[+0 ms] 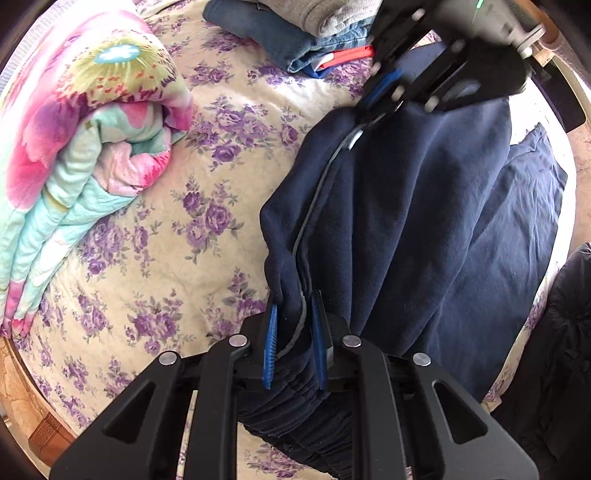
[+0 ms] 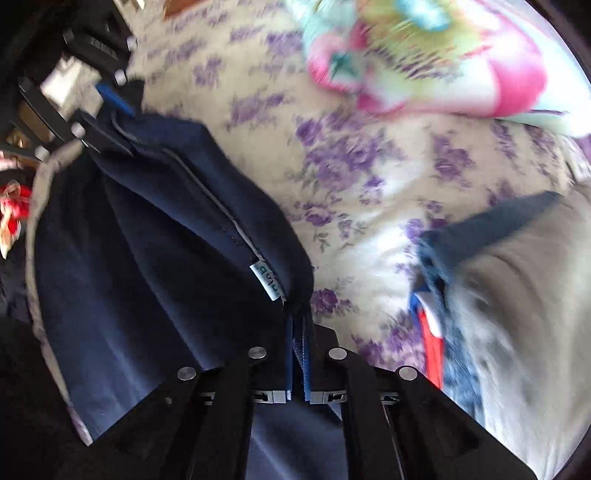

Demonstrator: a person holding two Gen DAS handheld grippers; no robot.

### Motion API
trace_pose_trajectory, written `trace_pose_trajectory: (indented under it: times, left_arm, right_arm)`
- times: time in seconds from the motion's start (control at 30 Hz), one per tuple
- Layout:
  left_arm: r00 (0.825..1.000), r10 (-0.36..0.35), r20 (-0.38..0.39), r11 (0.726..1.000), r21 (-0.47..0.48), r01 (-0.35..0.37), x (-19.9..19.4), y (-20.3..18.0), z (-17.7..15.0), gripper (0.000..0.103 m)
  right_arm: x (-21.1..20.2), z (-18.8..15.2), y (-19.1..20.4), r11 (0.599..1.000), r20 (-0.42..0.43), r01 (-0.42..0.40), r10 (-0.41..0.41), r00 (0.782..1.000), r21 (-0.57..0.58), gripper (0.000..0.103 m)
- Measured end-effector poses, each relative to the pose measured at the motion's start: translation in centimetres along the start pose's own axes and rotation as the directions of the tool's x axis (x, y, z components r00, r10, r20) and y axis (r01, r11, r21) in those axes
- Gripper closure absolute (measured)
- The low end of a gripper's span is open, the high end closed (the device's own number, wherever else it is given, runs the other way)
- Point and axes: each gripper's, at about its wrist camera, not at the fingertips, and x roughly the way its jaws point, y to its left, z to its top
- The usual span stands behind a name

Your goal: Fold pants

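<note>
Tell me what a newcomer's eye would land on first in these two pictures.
The navy pants come first: they fill the middle of both views, stretched between the left gripper and the right gripper, each shut on the fabric. Next comes the rolled quilt in loud pink and mint, lying on the purple-flowered bedspread to the left in the left wrist view. A pile of folded clothes sits at that view's top edge.

The right tool (image 2: 298,354) has its blue-padded fingers (image 2: 308,373) pinched tight on the edge of the navy fleece pants (image 2: 147,240), beside a small white label (image 2: 267,280). The left tool (image 2: 110,107) grips their far end above the purple-flowered bed cover (image 2: 351,158).
</note>
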Motion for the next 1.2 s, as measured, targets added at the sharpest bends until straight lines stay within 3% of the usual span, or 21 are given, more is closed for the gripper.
trace_pose_trajectory:
  times: [0.17,0.4,0.5,0.63,0.77,0.93,1.07,1.17,1.2]
  left_arm:
    - [0.999,0.026,0.036,1.0,-0.008,-0.025,-2.4,-1.7,-1.7,0.088]
    - [0.993,0.071,0.097,0.996,-0.056,-0.066,-6.1,-6.8,-7.0,0.088]
    - [0.994,0.057,0.098,0.994,-0.101,-0.047,-5.8,-9.0,-10.1,0.088]
    - [0.999,0.029,0.045,0.99,-0.139,-0.023,-3.3,-12.2,-14.8,0.089]
    - [1.0,0.006,0.012,0.985,-0.172,-0.004,-1.3,-13.7,-17.8,0.09]
    - [1.0,-0.01,0.003,0.971,-0.239,0.01,1.5,-13.4,-18.3,0.09]
    - [0.999,-0.037,0.039,0.961,-0.274,0.046,0.8,-13.0,-19.0,0.083]
    - [0.993,-0.097,0.071,0.927,-0.356,0.116,-1.5,-12.0,-21.2,0.062]
    - [0.994,-0.082,0.075,0.92,-0.379,0.104,-2.4,-11.9,-21.8,0.049]
  right_arm:
    - [-6.1,-3.0,2.7,1.0,0.11,-0.001,-0.002,0.994,0.024,0.099]
    - [-10.5,-8.2,12.3,0.999,0.203,0.048,-0.051,0.978,0.017,0.098]
    - [-9.7,-10.3,17.7,0.999,0.213,0.045,-0.05,0.976,0.029,0.098]
    - [-7.1,-12.4,23.1,0.999,0.19,0.032,-0.038,0.981,0.034,0.098]
    - [-4.1,-13.4,25.7,0.997,0.156,0.011,-0.024,0.988,0.079,0.098]
    - [0.7,-13.8,28.1,0.993,0.091,0.003,-0.014,0.996,0.117,0.098]
    - [2.9,-13.7,28.0,0.988,0.076,-0.002,-0.01,0.997,0.155,0.097]
    - [2.5,-13.6,27.8,0.983,0.071,-0.023,0.01,0.997,0.182,0.096]
    - [2.4,-13.7,27.9,0.983,0.074,-0.016,0.003,0.997,0.18,0.096]
